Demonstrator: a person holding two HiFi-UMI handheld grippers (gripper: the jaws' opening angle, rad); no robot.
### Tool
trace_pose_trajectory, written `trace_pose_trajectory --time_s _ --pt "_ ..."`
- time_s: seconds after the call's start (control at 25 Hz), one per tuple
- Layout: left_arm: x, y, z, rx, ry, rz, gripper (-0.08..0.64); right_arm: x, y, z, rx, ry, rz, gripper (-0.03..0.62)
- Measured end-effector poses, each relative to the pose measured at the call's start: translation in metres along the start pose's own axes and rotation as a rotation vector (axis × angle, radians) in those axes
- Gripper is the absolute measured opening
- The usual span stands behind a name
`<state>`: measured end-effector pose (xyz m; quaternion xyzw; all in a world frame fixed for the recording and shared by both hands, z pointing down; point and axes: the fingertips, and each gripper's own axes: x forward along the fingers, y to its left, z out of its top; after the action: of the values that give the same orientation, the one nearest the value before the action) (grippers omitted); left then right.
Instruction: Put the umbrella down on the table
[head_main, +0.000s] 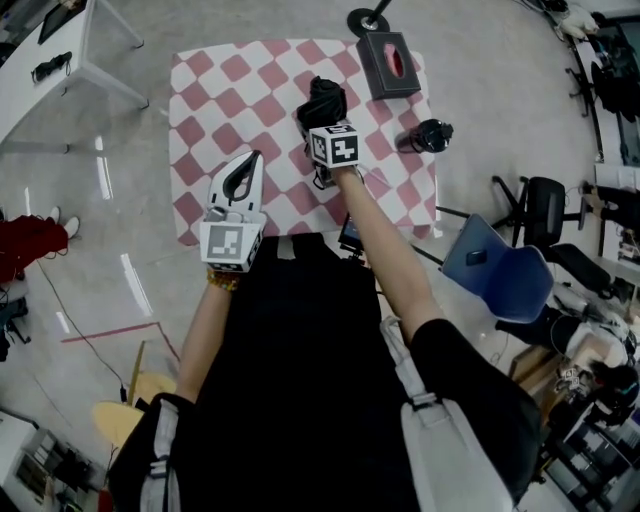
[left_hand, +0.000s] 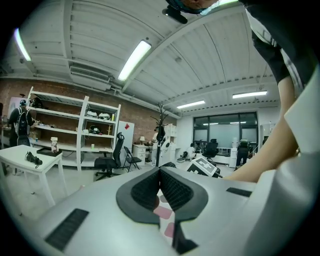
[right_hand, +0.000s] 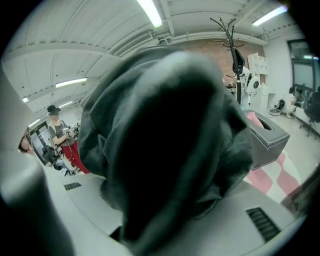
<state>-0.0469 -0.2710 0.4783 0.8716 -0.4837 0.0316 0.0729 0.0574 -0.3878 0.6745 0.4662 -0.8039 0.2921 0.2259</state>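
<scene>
Nearest us are the person's black top (head_main: 300, 380) and two bare forearms, each leading out to one of the two grippers. The left gripper (head_main: 247, 170) hangs over the near left part of the counter (head_main: 200, 70), its jaws pressed together with nothing between them. The right gripper (head_main: 330, 140) is further in and pinches the one umbrella (head_main: 322, 98), a folded black bundle over the middle of the pink-and-white checked cloth (head_main: 270, 60) that covers the counter. The bundle fills the right gripper view (right_hand: 165, 140), and we cannot tell whether it touches the cloth. We count one tissue box (head_main: 388, 63), dark grey, at the far right corner, with something pink-red showing in its slot. One small black round thing (head_main: 430, 135) lies at the right edge. Open checked cloth spreads across the left half and along the near strip between the two grippers. One blue chair (head_main: 495, 265) stands just off the near right corner.
</scene>
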Motion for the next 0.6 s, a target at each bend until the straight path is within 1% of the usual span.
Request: trace_pose_trajectory --time_s 0.12,0.24,0.4,0.6 --pt "0.002 0.0 0.002 -0.015 0.009 -0.007 0.014 0.008 -0.004 -0.006 0.022 0.023 0.008 0.184" --pt "0.0 0.004 -0.005 -0.007 0.009 0.003 0.014 0.011 -0.01 -0.009 0.038 0.047 0.0 0.184" --pt "-0.003 0.01 -0.008 -0.003 0.0 0.018 0.014 0.017 -0.018 -0.015 0.082 0.076 0.003 0.186" --pt "-0.005 0.016 -0.01 -0.012 0.0 0.031 0.014 0.026 -0.032 -0.019 0.116 0.109 -0.016 0.187"
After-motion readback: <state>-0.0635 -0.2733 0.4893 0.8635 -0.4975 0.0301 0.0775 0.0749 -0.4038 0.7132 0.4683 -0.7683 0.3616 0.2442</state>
